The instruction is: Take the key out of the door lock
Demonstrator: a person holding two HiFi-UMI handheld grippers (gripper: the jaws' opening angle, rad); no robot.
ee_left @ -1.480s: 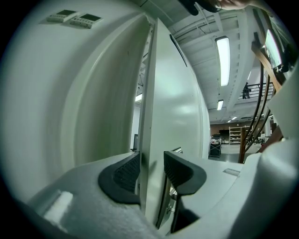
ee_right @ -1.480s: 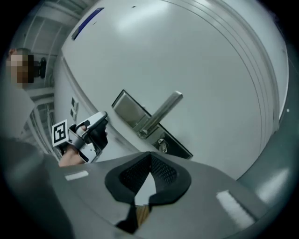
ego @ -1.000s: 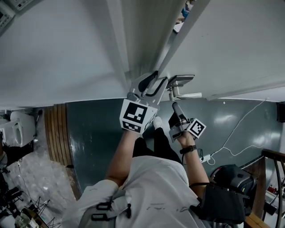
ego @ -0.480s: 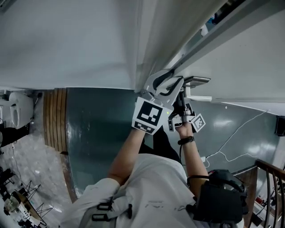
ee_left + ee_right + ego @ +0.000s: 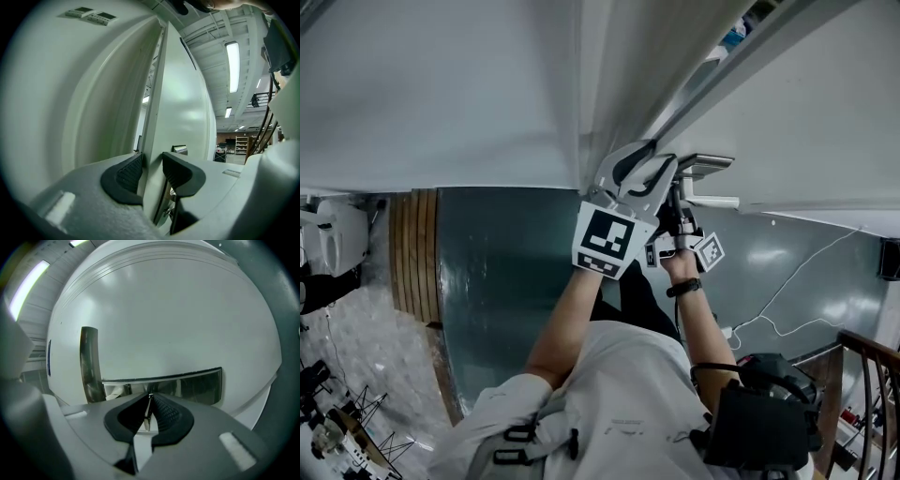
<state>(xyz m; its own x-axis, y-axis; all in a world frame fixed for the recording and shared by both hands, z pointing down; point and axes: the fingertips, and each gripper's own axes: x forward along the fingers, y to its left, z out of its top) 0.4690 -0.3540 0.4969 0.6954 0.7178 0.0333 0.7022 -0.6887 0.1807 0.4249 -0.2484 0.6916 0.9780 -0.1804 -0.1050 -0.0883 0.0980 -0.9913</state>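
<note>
Right gripper (image 5: pixel 150 399) fingers are closing on the key (image 5: pixel 147 416), long axis toward 12 o'clock; left gripper (image 5: pixel 152 171) fingers clamp the door edge (image 5: pixel 152 136).

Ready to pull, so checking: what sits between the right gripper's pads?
The key, a thin metal blade on edge, in the right gripper view; the right gripper is closing its jaws onto it.

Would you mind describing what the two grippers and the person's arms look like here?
Both grippers have pale grey bodies; the left gripper and right gripper end in black ribbed fingers. Each carries a cube with black-and-white square markers. The person wears a white short-sleeved shirt and a dark wristband on the right wrist.
</note>
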